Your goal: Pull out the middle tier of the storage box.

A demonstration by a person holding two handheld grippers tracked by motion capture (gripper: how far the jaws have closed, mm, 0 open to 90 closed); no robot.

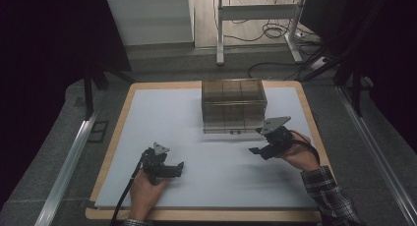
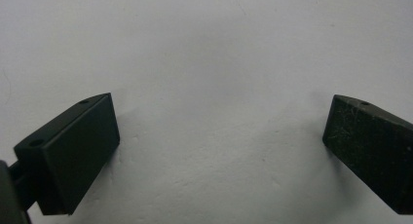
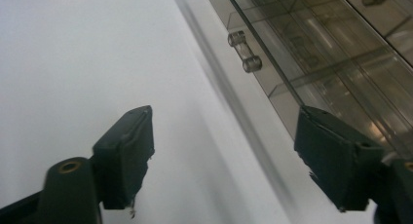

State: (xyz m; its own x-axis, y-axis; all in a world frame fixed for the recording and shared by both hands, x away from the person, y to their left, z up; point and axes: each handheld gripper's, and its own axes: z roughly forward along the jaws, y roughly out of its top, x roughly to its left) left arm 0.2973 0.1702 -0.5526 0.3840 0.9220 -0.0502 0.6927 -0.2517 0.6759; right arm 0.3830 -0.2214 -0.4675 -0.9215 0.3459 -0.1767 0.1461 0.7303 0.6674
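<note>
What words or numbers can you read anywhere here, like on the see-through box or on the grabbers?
None: no readable text anywhere.
The smoky clear box has bare walls and a small clear handle, without a label.
The left gripper and right gripper are plain black, and the white table mat is blank.

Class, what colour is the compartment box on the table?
Smoky transparent brown, clearest on the box in the right gripper view.
</note>
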